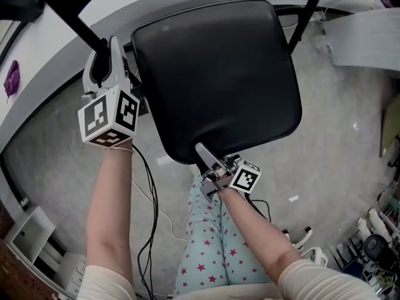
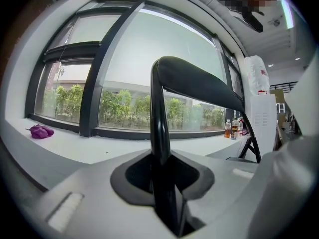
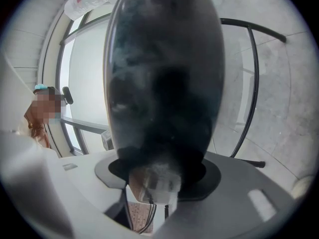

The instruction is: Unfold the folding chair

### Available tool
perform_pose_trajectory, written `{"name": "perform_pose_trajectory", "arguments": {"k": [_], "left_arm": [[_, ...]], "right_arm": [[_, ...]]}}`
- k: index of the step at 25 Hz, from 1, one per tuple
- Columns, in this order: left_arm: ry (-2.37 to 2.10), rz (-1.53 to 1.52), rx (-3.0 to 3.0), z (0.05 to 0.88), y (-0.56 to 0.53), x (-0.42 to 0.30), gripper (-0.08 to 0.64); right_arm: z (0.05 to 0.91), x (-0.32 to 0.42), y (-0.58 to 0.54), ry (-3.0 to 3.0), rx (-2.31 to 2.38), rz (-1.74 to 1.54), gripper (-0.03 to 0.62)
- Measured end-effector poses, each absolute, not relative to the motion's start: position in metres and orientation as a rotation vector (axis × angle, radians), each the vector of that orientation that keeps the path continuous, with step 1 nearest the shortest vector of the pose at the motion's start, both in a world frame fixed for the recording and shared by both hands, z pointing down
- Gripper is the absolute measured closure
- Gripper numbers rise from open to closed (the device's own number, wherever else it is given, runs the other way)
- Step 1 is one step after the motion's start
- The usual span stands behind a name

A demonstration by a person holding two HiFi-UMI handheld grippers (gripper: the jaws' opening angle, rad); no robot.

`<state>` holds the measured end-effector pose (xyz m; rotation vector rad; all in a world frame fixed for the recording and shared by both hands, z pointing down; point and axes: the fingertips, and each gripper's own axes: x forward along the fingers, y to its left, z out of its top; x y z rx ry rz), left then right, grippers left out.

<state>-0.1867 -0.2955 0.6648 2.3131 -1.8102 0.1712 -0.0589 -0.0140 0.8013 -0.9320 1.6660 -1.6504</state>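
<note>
Jaws of my left gripper (image 1: 107, 49) are clamped on a black frame tube (image 2: 159, 128) of the folding chair (image 1: 215, 74); the tube runs upright between them. Right gripper (image 1: 203, 152) jaws are closed on the near edge of the black seat (image 3: 164, 83). Seat faces up at me, above the grey floor (image 1: 337, 136), just beside the white window ledge (image 2: 75, 148).
</note>
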Motion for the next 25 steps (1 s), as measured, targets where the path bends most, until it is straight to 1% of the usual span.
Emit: {"name": "perform_pose_trajectory", "arguments": {"k": [2,3,7,8,12,15,19,25], "left_arm": [[-1.795,0.209,2.341,0.668,-0.299,-0.186,0.477],[-1.782,0.22,2.356,0.67,-0.299,-0.185,0.472],[-1.759,0.206,2.361,0.671,-0.301,-0.185,0.468],[-1.764,0.206,2.36,0.671,-0.301,-0.185,0.468],[-1.774,0.235,2.371,0.67,-0.302,-0.185,0.468],[-1.758,0.268,2.393,0.67,-0.3,-0.184,0.468],[-1.758,0.247,2.352,0.671,-0.292,-0.188,0.445],[-1.745,0.359,2.297,0.699,-0.249,-0.189,0.44]], "right_arm": [[0.808,-0.06,-0.013,1.667,-0.93,-1.661,0.326],[0.81,-0.061,-0.013,1.667,-0.923,-1.661,0.307],[0.811,-0.06,-0.014,1.67,-0.902,-1.654,0.305],[0.811,-0.06,-0.014,1.673,-0.902,-1.653,0.29],[0.811,-0.061,-0.016,1.711,-0.91,-1.647,0.262],[0.81,-0.062,-0.016,1.772,-0.923,-1.644,0.256],[0.813,-0.057,-0.016,1.829,-0.977,-1.667,0.2],[0.817,-0.038,0.0,1.837,-1.119,-1.686,0.157]]}}
